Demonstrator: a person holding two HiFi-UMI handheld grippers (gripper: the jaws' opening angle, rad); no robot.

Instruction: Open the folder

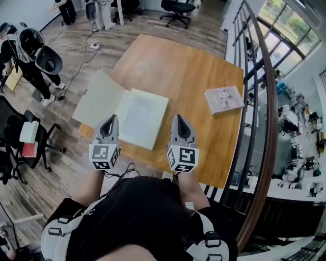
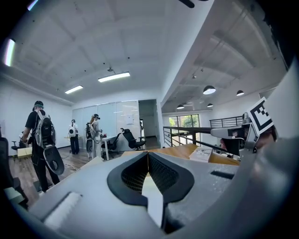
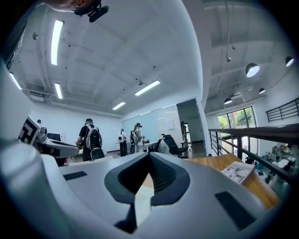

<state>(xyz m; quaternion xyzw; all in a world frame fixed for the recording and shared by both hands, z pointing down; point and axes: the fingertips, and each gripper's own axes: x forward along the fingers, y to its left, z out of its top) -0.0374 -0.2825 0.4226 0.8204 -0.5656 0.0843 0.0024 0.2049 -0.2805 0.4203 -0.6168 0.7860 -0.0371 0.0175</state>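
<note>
The pale yellow-green folder (image 1: 122,108) lies open on the wooden table (image 1: 178,66), its left cover hanging over the table's left edge. My left gripper (image 1: 108,124) is raised over the folder's near left part, jaws shut with nothing between them. My right gripper (image 1: 181,125) hovers just right of the folder's near corner, also shut and empty. In the left gripper view my left gripper (image 2: 148,156) points level across the room, tips closed together. In the right gripper view my right gripper (image 3: 149,158) does the same.
A printed booklet (image 1: 223,99) lies on the table's right side, also seen as the booklet (image 3: 239,172) and the booklet (image 2: 202,154). A metal railing (image 1: 254,102) runs along the right. Office chairs (image 1: 178,11) and several people (image 3: 88,140) stand beyond the table.
</note>
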